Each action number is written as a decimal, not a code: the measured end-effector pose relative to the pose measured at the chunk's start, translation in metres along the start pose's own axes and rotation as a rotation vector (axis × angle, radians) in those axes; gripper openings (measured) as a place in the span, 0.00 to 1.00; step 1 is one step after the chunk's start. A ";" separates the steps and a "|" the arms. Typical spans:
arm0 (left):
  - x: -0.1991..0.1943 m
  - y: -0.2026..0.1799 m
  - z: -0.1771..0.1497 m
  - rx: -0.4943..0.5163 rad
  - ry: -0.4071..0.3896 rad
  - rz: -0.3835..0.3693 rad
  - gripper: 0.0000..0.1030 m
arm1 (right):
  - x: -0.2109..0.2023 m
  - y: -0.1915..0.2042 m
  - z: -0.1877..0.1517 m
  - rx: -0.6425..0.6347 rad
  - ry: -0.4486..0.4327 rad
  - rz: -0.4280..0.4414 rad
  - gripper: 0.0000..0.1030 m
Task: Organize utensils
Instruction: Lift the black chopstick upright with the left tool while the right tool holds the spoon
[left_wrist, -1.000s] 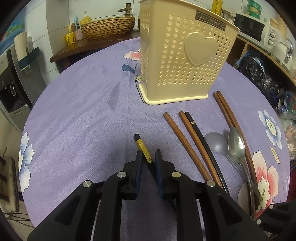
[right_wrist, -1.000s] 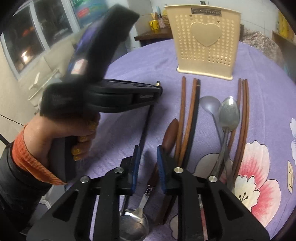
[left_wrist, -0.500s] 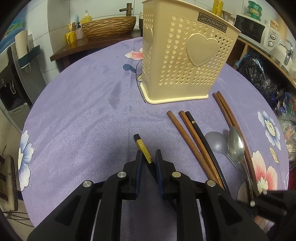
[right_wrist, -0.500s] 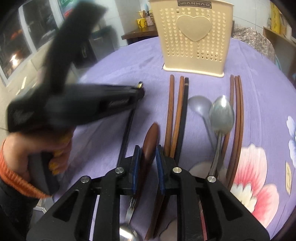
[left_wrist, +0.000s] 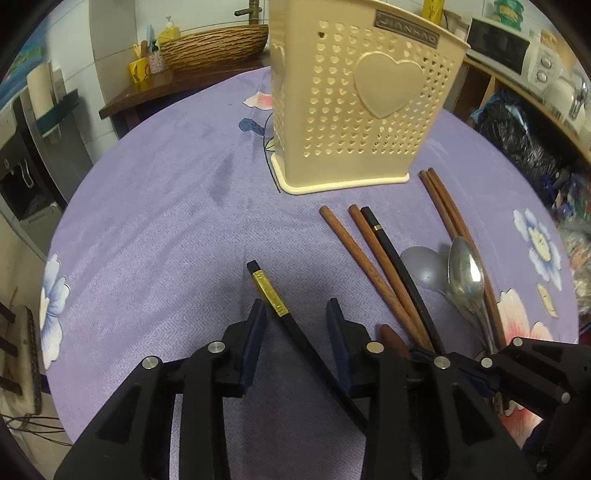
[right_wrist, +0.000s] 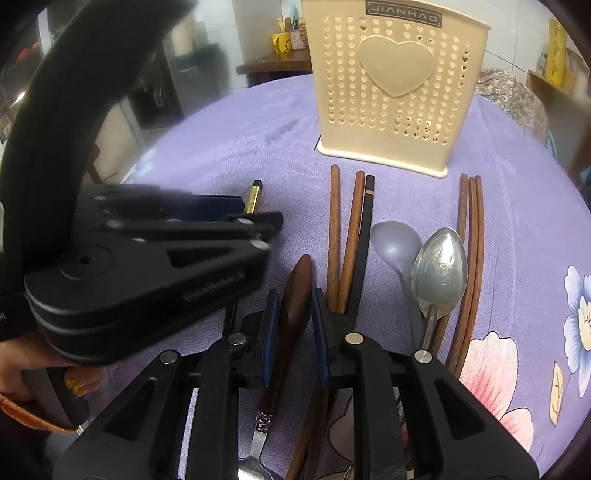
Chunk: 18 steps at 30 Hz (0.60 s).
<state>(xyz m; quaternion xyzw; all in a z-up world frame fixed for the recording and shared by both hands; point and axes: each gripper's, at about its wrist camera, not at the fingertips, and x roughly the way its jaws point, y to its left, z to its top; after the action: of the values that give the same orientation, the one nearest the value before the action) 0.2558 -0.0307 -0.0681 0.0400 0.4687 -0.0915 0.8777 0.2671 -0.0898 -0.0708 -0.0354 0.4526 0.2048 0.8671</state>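
Observation:
A black chopstick with a gold band (left_wrist: 269, 291) lies on the purple cloth between the fingers of my left gripper (left_wrist: 295, 310). Its jaws are opening and the pads stand clear of it. My right gripper (right_wrist: 294, 295) is shut on the brown wooden handle of a spoon (right_wrist: 295, 288), whose metal bowl shows at the bottom edge. The cream perforated utensil basket (right_wrist: 395, 92) stands upright beyond both. The right gripper's fingers (left_wrist: 524, 354) show low right in the left wrist view.
Two brown chopsticks (right_wrist: 334, 229), a black one (right_wrist: 365, 229), a grey spoon (right_wrist: 395, 243), a steel spoon (right_wrist: 439, 269) and thin brown chopsticks (right_wrist: 472, 240) lie in front of the basket. A person's hand (right_wrist: 22, 369) holds the left tool. A wicker bowl (left_wrist: 214, 44) sits behind.
My left jaws have spread apart and let go of the gold-banded chopstick. My right gripper has moved forward, and the wooden spoon handle has come between its pads.

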 end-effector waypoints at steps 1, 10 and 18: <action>0.000 -0.002 0.000 0.009 0.000 0.014 0.34 | -0.001 -0.001 -0.001 0.006 -0.001 0.006 0.18; -0.001 -0.006 -0.002 0.035 -0.014 0.047 0.19 | -0.006 -0.010 -0.011 0.034 -0.018 0.025 0.18; -0.001 0.000 0.000 0.000 -0.027 0.015 0.17 | -0.004 -0.026 -0.009 0.074 -0.025 0.062 0.17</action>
<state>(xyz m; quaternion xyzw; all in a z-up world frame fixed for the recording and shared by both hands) 0.2550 -0.0301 -0.0675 0.0422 0.4565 -0.0852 0.8846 0.2679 -0.1172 -0.0763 0.0133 0.4501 0.2149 0.8666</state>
